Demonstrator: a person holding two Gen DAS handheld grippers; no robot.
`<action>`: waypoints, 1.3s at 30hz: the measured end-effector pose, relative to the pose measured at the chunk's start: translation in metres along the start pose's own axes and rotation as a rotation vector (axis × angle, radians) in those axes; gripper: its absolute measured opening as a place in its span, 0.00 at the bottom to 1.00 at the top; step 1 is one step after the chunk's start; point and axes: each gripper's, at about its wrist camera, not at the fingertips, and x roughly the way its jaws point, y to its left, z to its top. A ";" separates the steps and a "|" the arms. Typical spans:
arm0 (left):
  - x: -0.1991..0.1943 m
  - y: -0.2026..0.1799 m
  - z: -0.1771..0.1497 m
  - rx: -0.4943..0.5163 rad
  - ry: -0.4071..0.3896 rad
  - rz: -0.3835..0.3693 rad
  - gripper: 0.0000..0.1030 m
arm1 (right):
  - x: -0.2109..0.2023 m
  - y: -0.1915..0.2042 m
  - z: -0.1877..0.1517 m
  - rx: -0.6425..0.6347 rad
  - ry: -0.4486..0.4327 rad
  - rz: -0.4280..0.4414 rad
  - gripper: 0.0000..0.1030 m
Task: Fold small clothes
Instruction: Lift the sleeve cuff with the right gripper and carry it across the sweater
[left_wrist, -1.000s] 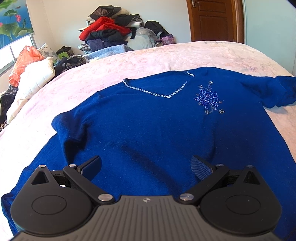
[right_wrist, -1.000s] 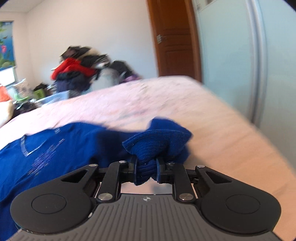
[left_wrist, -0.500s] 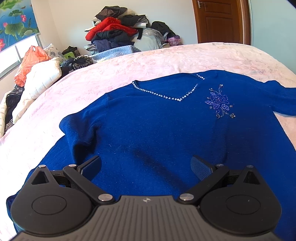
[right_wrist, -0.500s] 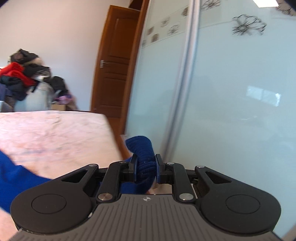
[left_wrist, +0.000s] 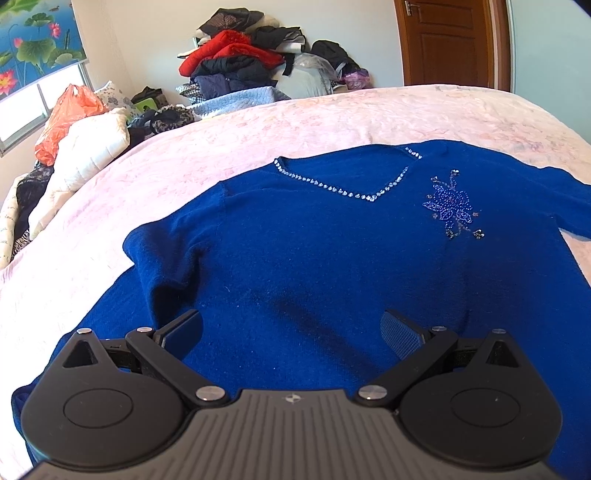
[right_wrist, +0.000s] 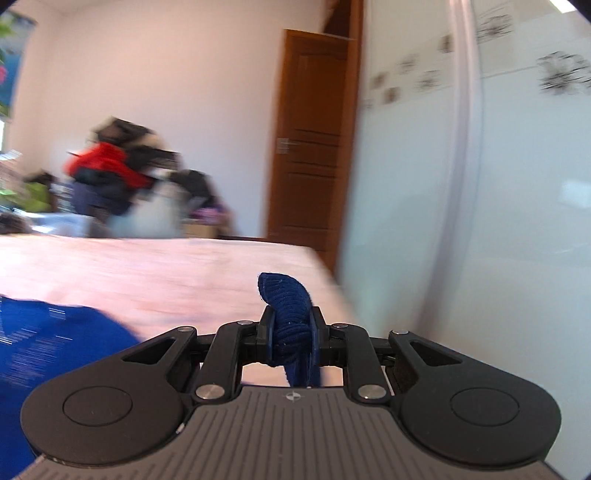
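Observation:
A dark blue sweater (left_wrist: 314, 251) with a rhinestone V-neck and a beaded flower lies flat, front up, on the pink bed (left_wrist: 258, 122). My left gripper (left_wrist: 291, 332) is open and empty, held just above the sweater's lower body. My right gripper (right_wrist: 292, 338) is shut on the ribbed cuff of the sweater's sleeve (right_wrist: 286, 299), lifted above the bed near its right edge. The sweater's body shows at lower left in the right wrist view (right_wrist: 55, 354), blurred by motion.
A pile of clothes (left_wrist: 240, 59) is heaped against the far wall. White bedding (left_wrist: 85, 155) and an orange bag (left_wrist: 66, 114) lie at the bed's left. A wooden door (right_wrist: 310, 147) and a glass wardrobe (right_wrist: 498, 184) stand on the right.
My right gripper has swung back leftward with the cuff still held, after first turning right toward the wardrobe. My left gripper has drifted slightly; the sweater's right sleeve now lies stretched out.

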 end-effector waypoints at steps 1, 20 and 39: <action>0.001 0.001 0.000 -0.001 0.002 -0.001 1.00 | 0.003 0.012 0.000 0.009 0.007 0.046 0.20; 0.016 0.013 -0.003 -0.025 0.031 -0.008 1.00 | 0.037 0.148 -0.017 0.088 0.140 0.409 0.20; 0.028 0.030 0.000 -0.044 0.042 -0.016 1.00 | 0.065 0.193 -0.009 0.031 0.143 0.430 0.21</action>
